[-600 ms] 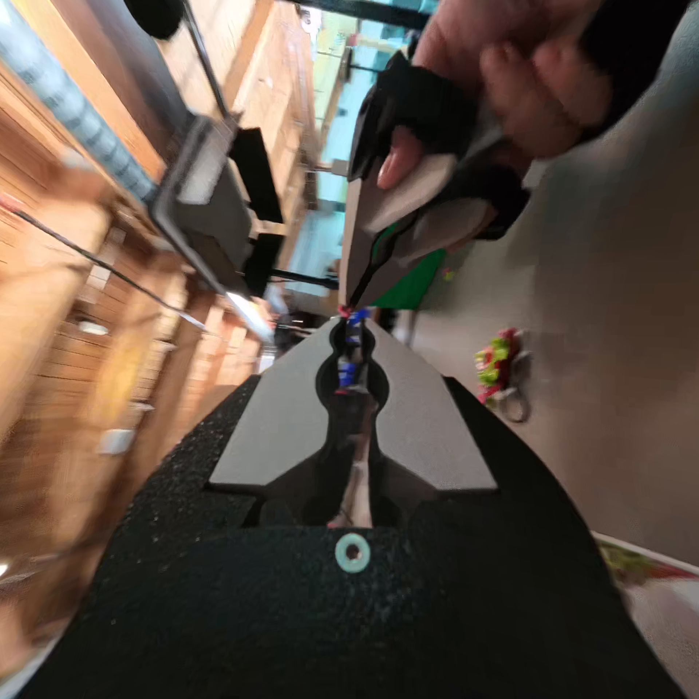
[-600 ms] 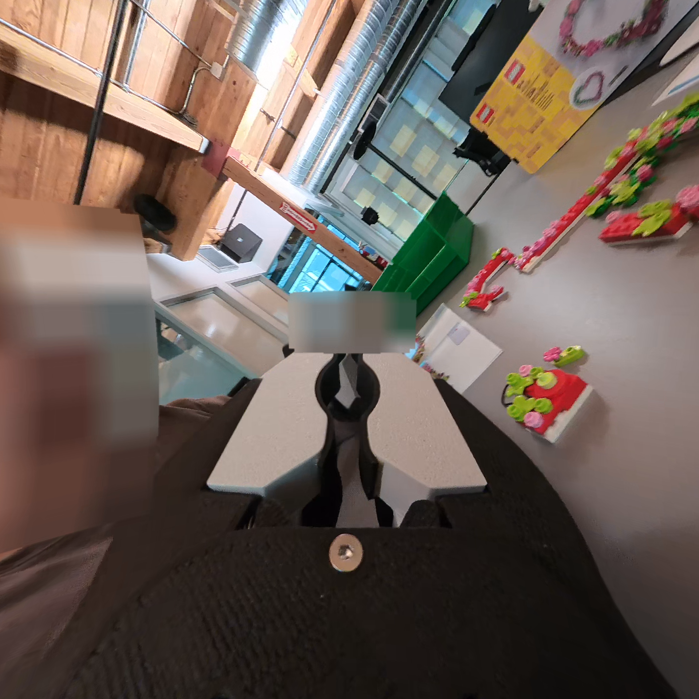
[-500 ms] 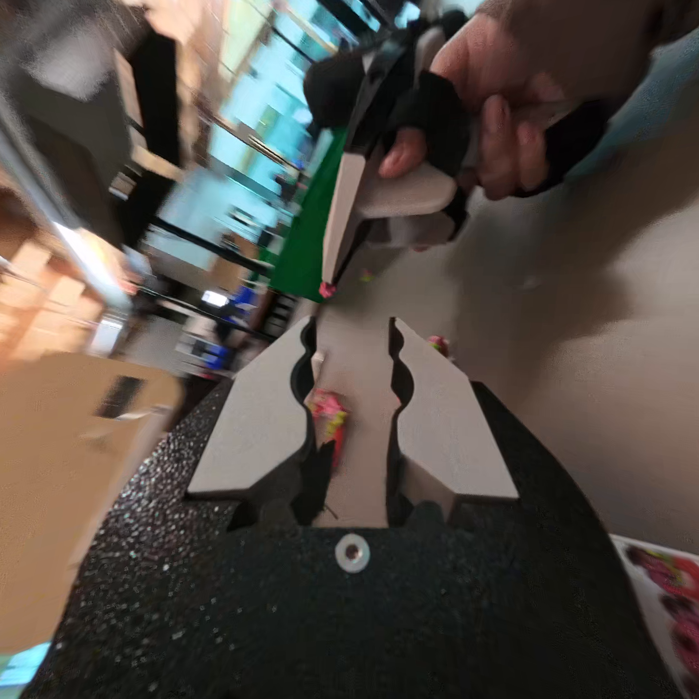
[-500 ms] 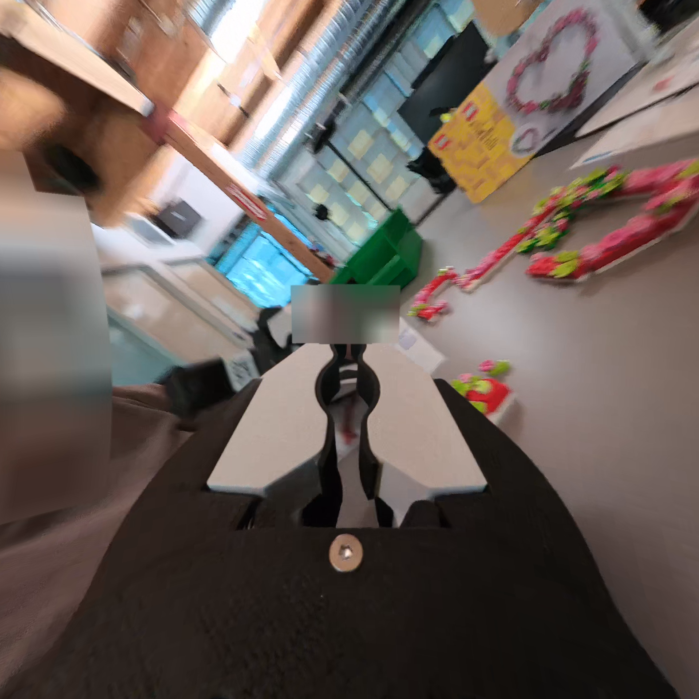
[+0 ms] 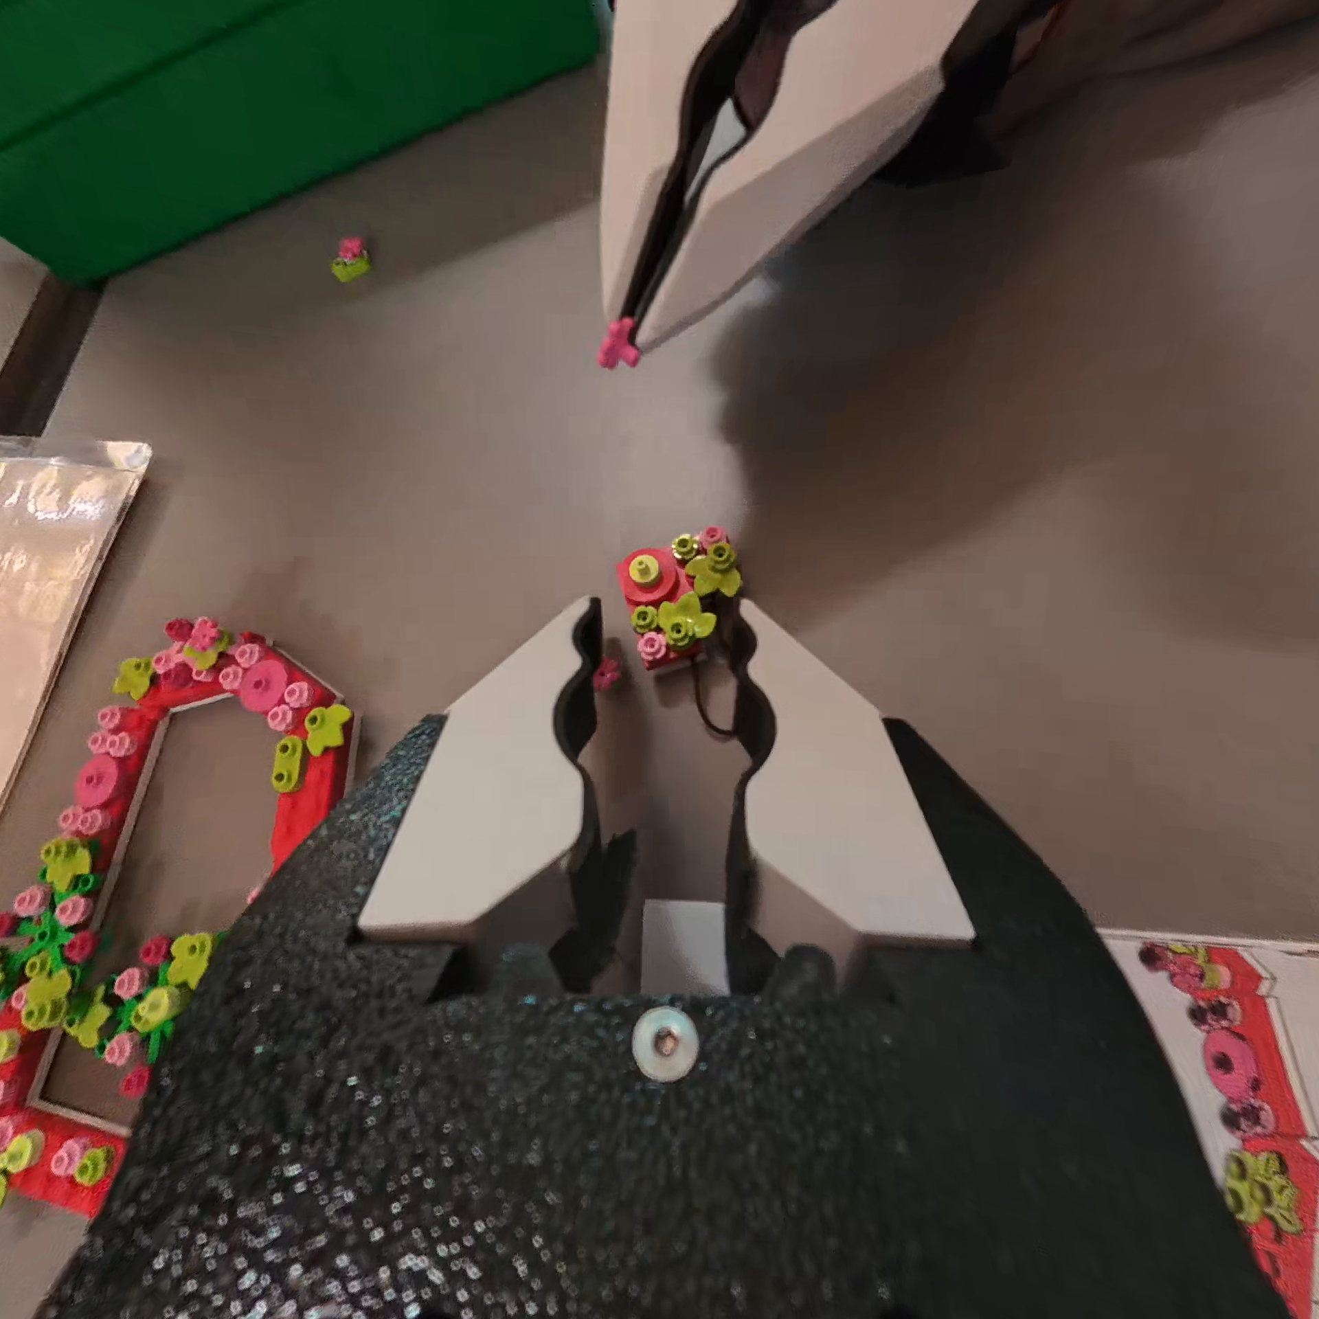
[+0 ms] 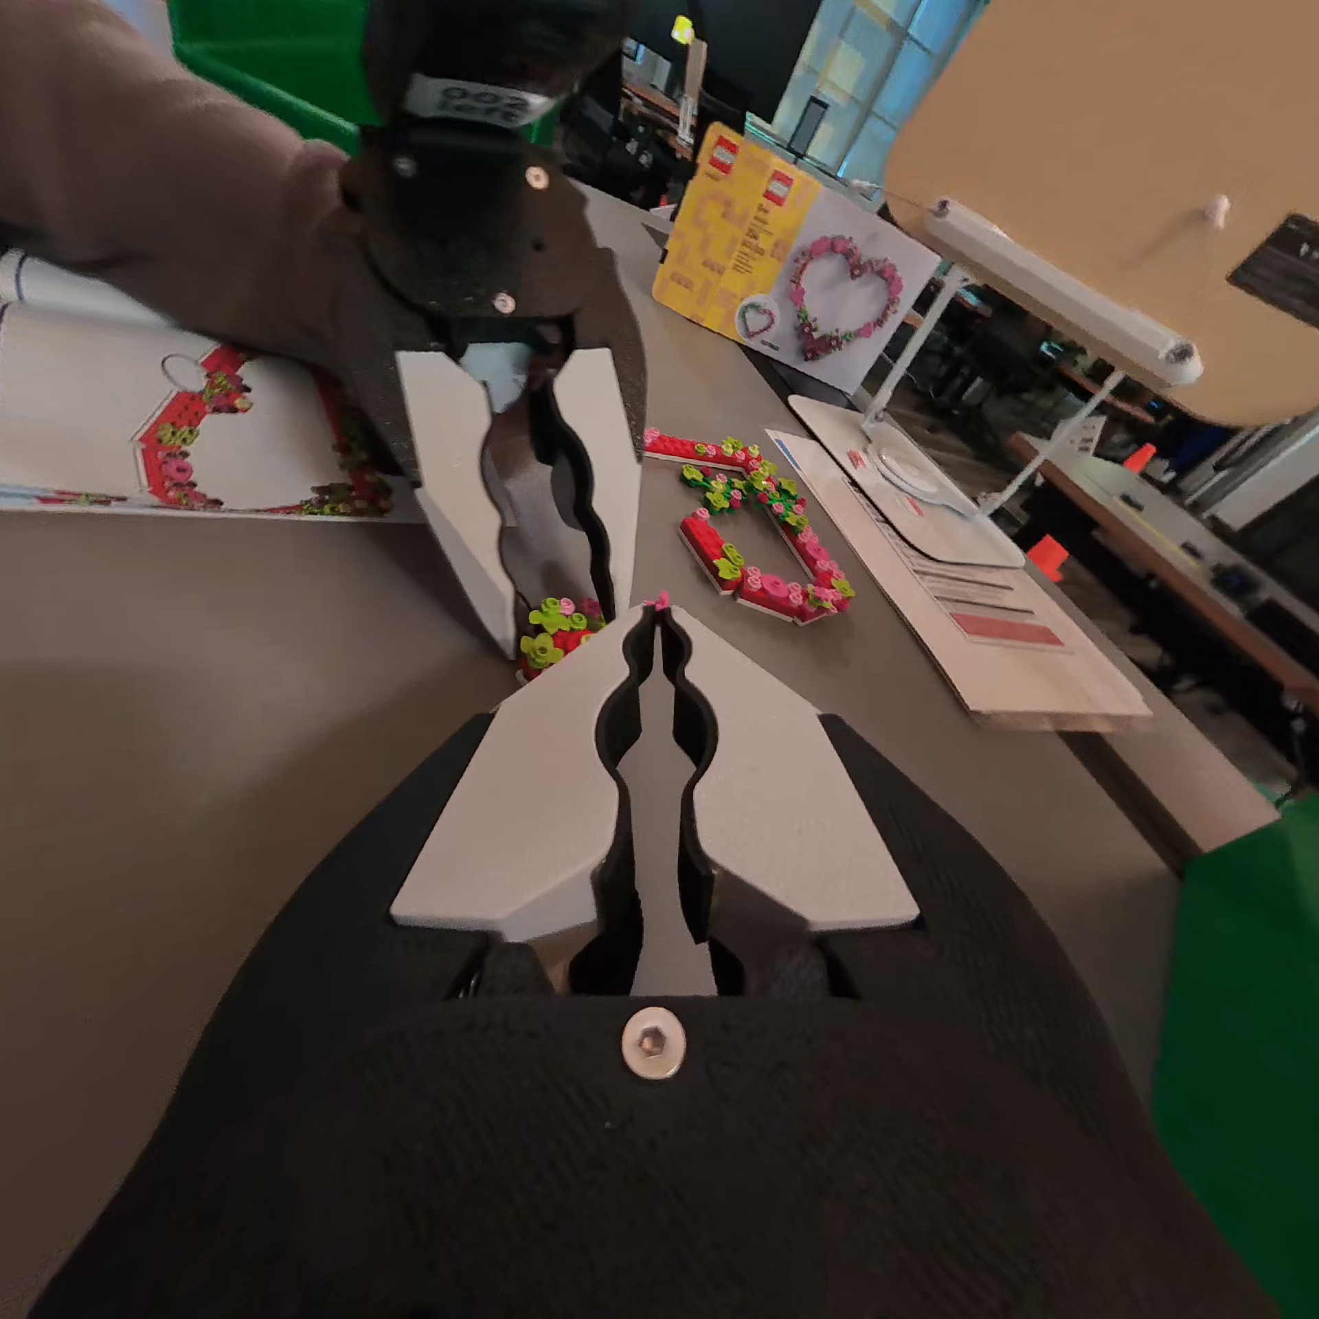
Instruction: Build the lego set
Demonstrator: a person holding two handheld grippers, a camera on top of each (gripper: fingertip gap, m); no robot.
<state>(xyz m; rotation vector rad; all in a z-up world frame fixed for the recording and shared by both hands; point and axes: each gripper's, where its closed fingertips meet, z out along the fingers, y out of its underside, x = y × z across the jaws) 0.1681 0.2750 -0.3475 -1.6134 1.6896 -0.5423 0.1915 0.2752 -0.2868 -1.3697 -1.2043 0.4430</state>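
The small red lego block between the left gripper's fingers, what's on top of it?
Lime leaves and small pink and olive flower studs top the small red lego block; the left gripper hides its near edge.

Open-plan office or workshop space was indicated. Grey desk (image 6: 214, 642) was lit by white desk lamp (image 6: 1056, 300). Further rows of desks (image 6: 1170, 542), orange cones (image 6: 1049, 557) and large windows (image 6: 849, 71) were seen behind. Green storage bin (image 5: 250, 107) was set at desk's edge.
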